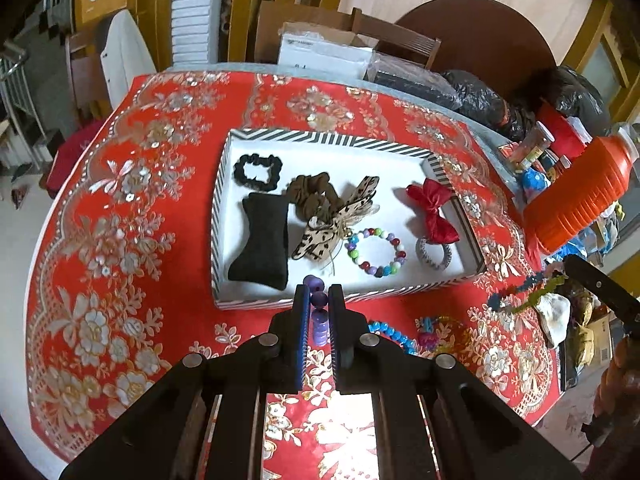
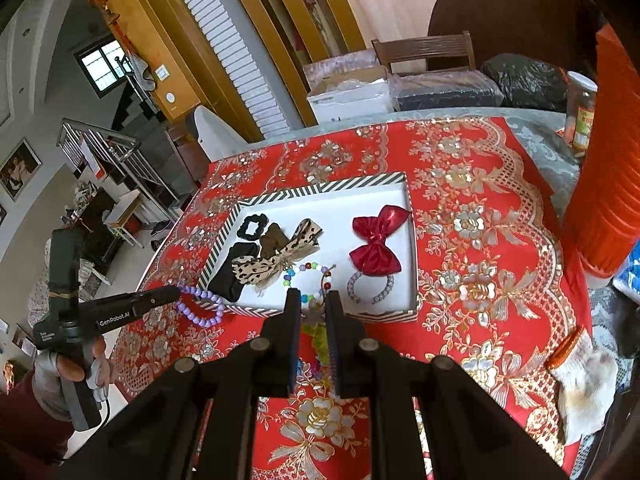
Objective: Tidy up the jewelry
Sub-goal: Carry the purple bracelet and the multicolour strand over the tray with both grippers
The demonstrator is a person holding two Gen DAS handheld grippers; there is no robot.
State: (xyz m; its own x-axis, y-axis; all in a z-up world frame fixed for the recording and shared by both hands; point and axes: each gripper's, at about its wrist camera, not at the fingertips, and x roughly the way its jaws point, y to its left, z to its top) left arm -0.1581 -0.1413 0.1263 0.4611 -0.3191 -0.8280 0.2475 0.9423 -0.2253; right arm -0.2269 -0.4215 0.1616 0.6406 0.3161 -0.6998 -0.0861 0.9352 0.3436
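Observation:
A striped-rim white tray (image 1: 328,138) sits on the red tablecloth and holds a black scrunchie (image 1: 258,171), a black cushion (image 1: 262,242), a brown scrunchie (image 1: 310,194), a leopard bow (image 1: 340,220), a multicoloured bead bracelet (image 1: 376,252), a red bow (image 1: 432,210) and a grey spiral tie (image 1: 434,254). My left gripper (image 1: 319,298) is shut on a purple bead bracelet (image 1: 319,320) just before the tray's near rim; it also shows in the right wrist view (image 2: 200,304). My right gripper (image 2: 312,300) is shut on a green-yellow beaded piece (image 2: 318,336) near the tray's front edge (image 2: 312,312).
A blue bead string (image 1: 390,332) and a pink trinket (image 1: 430,334) lie on the cloth right of my left gripper. An orange ribbed jug (image 1: 580,196), jars and black bags crowd the right side. A white glove (image 2: 584,384) lies at right. Boxes stand behind the table.

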